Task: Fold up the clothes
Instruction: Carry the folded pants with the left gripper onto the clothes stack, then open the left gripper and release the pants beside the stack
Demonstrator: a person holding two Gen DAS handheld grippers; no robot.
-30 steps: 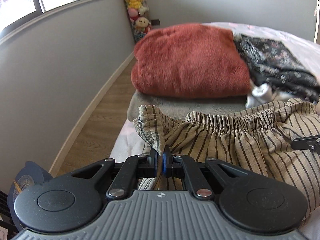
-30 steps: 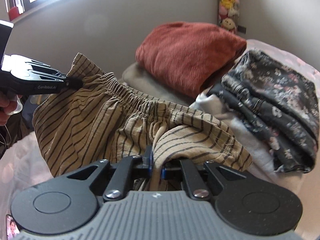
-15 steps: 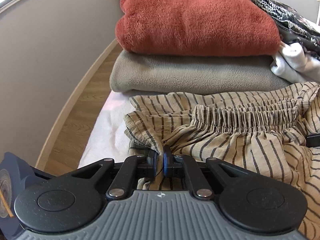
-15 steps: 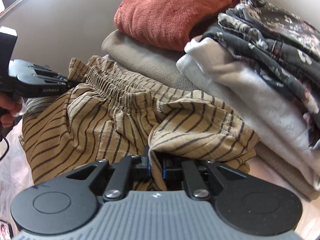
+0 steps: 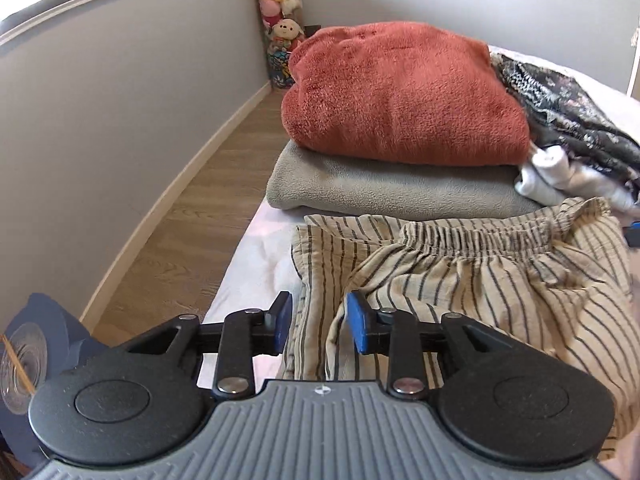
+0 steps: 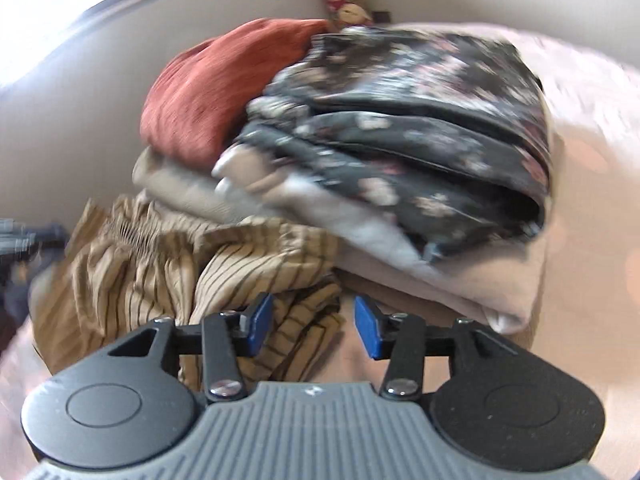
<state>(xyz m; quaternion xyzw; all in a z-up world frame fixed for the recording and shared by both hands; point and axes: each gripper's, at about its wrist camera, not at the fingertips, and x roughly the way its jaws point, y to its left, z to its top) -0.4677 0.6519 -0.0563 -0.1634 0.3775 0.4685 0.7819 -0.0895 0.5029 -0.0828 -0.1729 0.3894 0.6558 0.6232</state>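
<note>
The striped shorts (image 5: pixel 480 280) lay crumpled on the bed (image 5: pixel 256 264), in the lower right of the left wrist view, just in front of a stack of folded clothes. The left gripper (image 5: pixel 320 320) was open, its blue pads (image 5: pixel 357 322) spread either side of a fold of the shorts. The right gripper (image 6: pixel 314 324) was open too, one pad beside the shorts' edge; that view was blurred. In the stack, a red fleece (image 5: pixel 400 96) sat on a grey blanket (image 5: pixel 380 188), with a dark floral garment (image 6: pixel 420 128) to its right.
</note>
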